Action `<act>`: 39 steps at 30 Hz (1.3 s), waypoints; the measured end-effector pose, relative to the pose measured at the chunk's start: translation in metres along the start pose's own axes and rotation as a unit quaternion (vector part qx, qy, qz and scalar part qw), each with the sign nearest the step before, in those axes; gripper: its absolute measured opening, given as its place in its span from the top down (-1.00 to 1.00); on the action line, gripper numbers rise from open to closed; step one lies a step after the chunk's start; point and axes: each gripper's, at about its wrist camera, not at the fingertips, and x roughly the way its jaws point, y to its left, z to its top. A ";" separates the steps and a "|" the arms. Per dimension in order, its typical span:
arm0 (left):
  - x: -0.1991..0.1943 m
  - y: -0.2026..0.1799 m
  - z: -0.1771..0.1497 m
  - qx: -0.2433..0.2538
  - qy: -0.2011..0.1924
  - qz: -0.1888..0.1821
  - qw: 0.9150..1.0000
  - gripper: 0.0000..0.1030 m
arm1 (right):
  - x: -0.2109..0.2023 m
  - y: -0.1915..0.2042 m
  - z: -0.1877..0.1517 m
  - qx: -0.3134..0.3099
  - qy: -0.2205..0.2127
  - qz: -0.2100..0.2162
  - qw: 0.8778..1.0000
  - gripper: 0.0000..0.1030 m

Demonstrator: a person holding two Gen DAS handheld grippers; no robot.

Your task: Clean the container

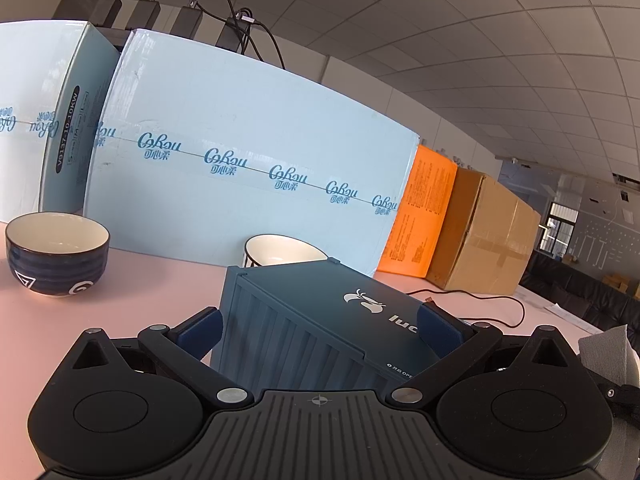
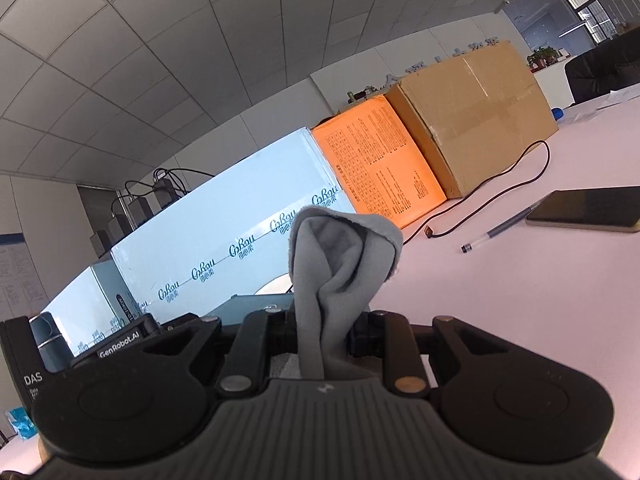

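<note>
Dark blue ribbed container [image 1: 304, 320] tilted above table; grey cloth [image 2: 340, 264] bunched upright.

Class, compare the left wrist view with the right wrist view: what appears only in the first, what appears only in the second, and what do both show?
Only the left wrist view shows the dark blue bowl and the left hand-held gripper with its pads on either side of the blue container. Only the right wrist view shows the pen, the phone and the right hand-held gripper clamping the grey cloth. Both show the pale blue carton, orange box, brown cardboard box, black cable and pink table.
</note>
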 end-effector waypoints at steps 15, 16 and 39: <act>0.000 0.003 0.000 -0.006 0.002 -0.004 1.000 -1.00 | -0.001 0.017 -0.017 -0.125 0.065 -0.026 0.990 0.59; 0.000 0.004 0.000 -0.007 0.002 -0.004 1.000 -1.00 | 0.002 0.017 -0.020 -0.130 0.077 -0.027 0.988 0.59; 0.002 0.007 0.000 -0.013 0.003 -0.007 1.000 -1.00 | -0.011 0.033 -0.028 -0.200 0.052 0.001 0.978 0.59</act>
